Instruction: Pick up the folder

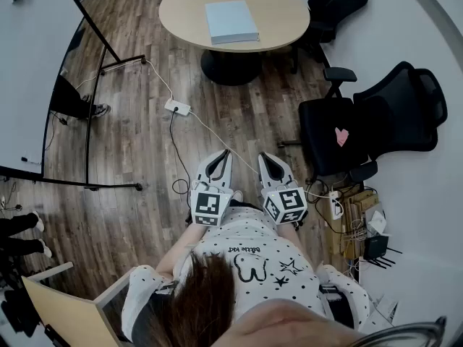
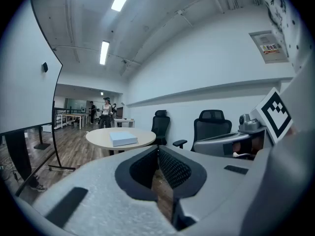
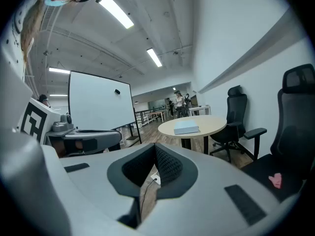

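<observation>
This looks like the approach step, with nothing grasped yet: the left claw (image 1: 221, 157) and the right claw (image 1: 268, 159) are both closed tight on nothing, held side by side near the person's body and aimed over the wood floor (image 1: 145, 143) toward the round tabletop (image 1: 181, 20). The pale blue folder (image 1: 231, 22) lies flat about the middle of that tabletop, straight ahead and well apart from both claws. Next, I judge, the person must walk up to the tabletop's near edge and open a claw before reaching for the folder's edge.

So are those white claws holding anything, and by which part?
Nothing. The left gripper and right gripper are shut and empty; the pale blue folder lies on the round beige table.
</observation>
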A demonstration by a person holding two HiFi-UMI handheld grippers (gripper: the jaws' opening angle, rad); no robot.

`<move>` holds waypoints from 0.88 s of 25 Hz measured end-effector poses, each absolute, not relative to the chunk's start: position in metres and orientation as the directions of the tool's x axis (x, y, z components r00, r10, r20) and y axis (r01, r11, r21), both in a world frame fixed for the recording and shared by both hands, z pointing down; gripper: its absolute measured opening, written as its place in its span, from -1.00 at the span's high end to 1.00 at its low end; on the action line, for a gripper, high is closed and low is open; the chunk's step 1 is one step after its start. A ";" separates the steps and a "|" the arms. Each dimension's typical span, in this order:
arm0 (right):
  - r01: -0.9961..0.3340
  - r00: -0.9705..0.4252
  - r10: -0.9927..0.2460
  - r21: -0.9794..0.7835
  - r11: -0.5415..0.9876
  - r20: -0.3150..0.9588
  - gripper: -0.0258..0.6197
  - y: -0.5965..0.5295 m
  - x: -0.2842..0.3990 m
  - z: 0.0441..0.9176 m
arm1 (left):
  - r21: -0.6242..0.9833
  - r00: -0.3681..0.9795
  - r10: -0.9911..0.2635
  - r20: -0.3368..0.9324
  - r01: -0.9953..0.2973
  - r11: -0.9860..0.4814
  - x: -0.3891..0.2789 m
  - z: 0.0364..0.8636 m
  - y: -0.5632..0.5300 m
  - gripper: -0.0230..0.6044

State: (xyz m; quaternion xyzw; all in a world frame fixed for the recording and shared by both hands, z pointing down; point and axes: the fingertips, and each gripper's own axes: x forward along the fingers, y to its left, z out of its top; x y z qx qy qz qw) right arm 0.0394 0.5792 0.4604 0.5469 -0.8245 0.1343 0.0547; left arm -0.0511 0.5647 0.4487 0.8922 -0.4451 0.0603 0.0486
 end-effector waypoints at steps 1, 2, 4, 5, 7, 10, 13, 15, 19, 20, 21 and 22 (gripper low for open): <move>-0.916 -0.397 -0.887 -0.161 0.367 0.237 0.90 0.579 0.038 0.461 | 0.033 0.597 -0.788 0.150 -0.800 -0.599 -0.052 0.449 0.564 0.85; -0.916 -0.397 -0.887 -0.160 0.368 0.237 0.90 0.578 0.038 0.461 | 0.033 0.597 -0.789 0.149 -0.800 -0.599 -0.052 0.449 0.564 0.85; -0.916 -0.398 -0.886 -0.159 0.368 0.237 0.90 0.578 0.037 0.461 | 0.035 0.596 -0.789 0.146 -0.800 -0.598 -0.053 0.449 0.564 0.85; -0.916 -0.397 -0.887 -0.158 0.368 0.237 0.90 0.579 0.036 0.461 | 0.036 0.596 -0.790 0.145 -0.801 -0.598 -0.053 0.448 0.564 0.85; -0.917 -0.396 -0.888 -0.156 0.367 0.236 0.90 0.580 0.037 0.460 | 0.037 0.595 -0.791 0.141 -0.802 -0.596 -0.054 0.447 0.565 0.85; -0.918 -0.394 -0.889 -0.154 0.367 0.231 0.90 0.581 0.038 0.458 | 0.033 0.592 -0.794 0.135 -0.804 -0.594 -0.054 0.445 0.566 0.85; -0.918 -0.393 -0.890 -0.149 0.367 0.229 0.90 0.581 0.038 0.458 | 0.032 0.592 -0.796 0.130 -0.805 -0.593 -0.054 0.445 0.566 0.85; -0.918 -0.394 -0.890 -0.148 0.368 0.230 0.90 0.581 0.039 0.458 | 0.033 0.590 -0.797 0.128 -0.806 -0.591 -0.052 0.444 0.566 0.85; -0.918 -0.395 -0.889 -0.143 0.370 0.233 0.90 0.583 0.041 0.458 | 0.032 0.589 -0.798 0.128 -0.807 -0.590 -0.051 0.444 0.568 0.85; -0.918 -0.394 -0.889 -0.143 0.370 0.234 0.90 0.583 0.041 0.459 | 0.032 0.588 -0.798 0.128 -0.807 -0.590 -0.052 0.444 0.568 0.85; -0.918 -0.395 -0.889 -0.143 0.371 0.232 0.90 0.584 0.040 0.459 | 0.031 0.588 -0.799 0.128 -0.807 -0.589 -0.052 0.444 0.568 0.85; -0.917 -0.398 -0.889 -0.145 0.373 0.227 0.90 0.584 0.041 0.459 | 0.031 0.587 -0.799 0.128 -0.808 -0.589 -0.052 0.445 0.569 0.85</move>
